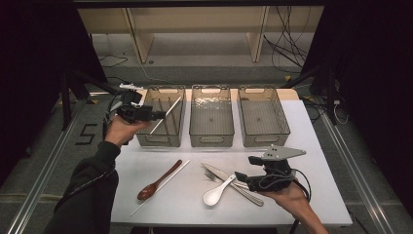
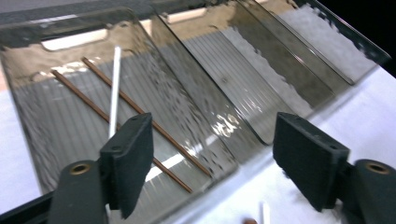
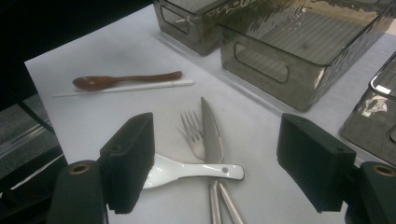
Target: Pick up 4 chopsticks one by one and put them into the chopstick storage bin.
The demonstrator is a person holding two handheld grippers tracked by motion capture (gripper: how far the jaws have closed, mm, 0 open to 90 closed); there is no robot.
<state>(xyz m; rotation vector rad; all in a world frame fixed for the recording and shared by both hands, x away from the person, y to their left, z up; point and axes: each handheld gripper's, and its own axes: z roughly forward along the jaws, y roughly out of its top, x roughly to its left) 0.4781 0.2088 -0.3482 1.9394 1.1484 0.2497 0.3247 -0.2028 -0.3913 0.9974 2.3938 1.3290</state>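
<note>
My left gripper (image 1: 158, 115) hovers at the left clear bin (image 1: 158, 140), open (image 2: 212, 163) with nothing between its jaws. Inside that bin a white chopstick (image 2: 114, 88) leans against the wall above two brown chopsticks (image 2: 135, 112). My right gripper (image 1: 247, 168) stands open (image 3: 215, 163) just above the table at the front right. Under it lie a white spoon (image 3: 187, 170), a fork (image 3: 192, 133) and a knife (image 3: 210, 135), crossing each other. A wooden spoon (image 1: 158, 181) and another white chopstick (image 1: 160, 187) rest side by side at the front left.
Three clear bins line the back of the white table; the middle bin (image 1: 211, 140) and right bin (image 1: 265, 139) hold nothing I can see. Shelving and cables stand beyond the table.
</note>
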